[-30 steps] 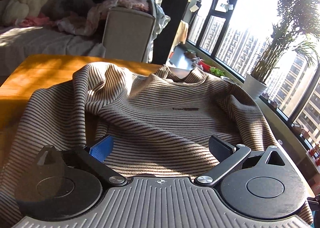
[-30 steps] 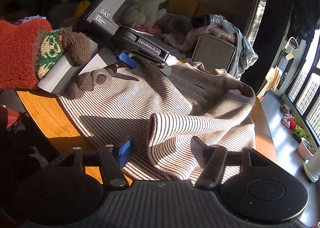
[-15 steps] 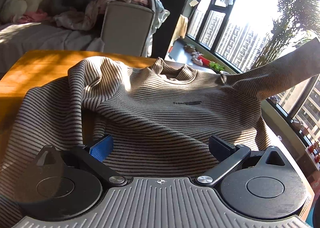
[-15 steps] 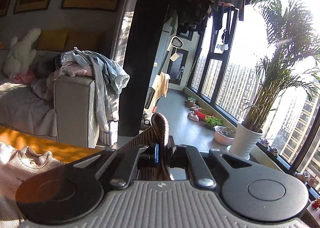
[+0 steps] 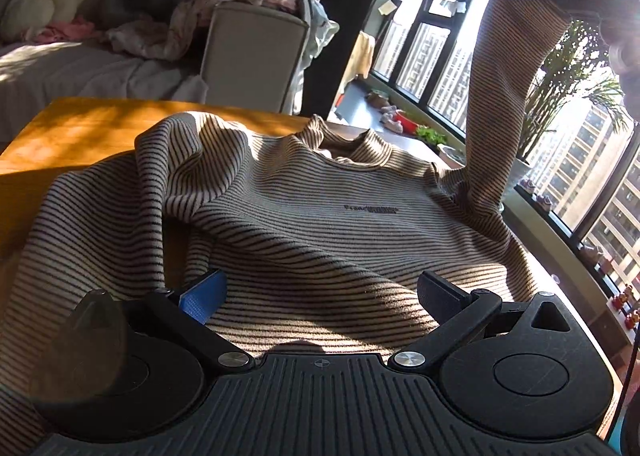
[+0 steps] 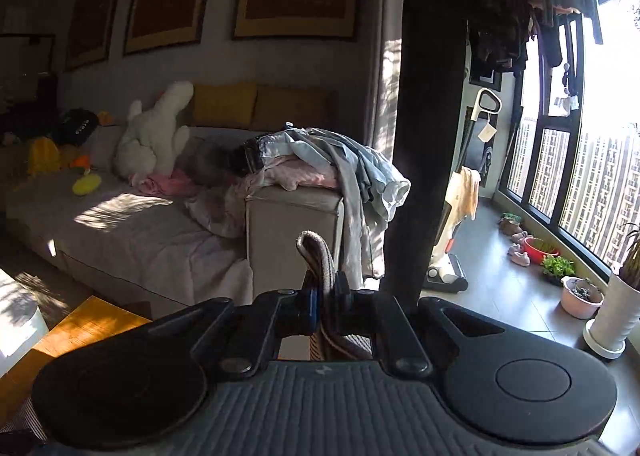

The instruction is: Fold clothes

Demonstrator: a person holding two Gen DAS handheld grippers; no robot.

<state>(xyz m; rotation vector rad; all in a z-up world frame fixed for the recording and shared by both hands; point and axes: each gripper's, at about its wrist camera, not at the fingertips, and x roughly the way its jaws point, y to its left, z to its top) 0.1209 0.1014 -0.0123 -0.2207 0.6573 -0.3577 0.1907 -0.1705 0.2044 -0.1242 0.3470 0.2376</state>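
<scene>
The right tool [image 6: 323,306] is pressed together, pinching the sleeve [image 5: 516,68] end, whose cuff pokes up at 12 o'clock between its pads. It holds the sleeve high at 1 o'clock in the left view, likely to carry it across the body for a fold. The left tool [image 5: 320,292] is spread wide and holds nothing, hovering over the hem. The sweater [image 5: 320,216] lies face up on the tabletop [image 5: 80,128], collar at 12 o'clock.

White plush toy [image 6: 154,134] on sofa [image 6: 120,224]; clothes heap [image 6: 320,160] on sofa arm; potted palm [image 5: 568,96] by window.
</scene>
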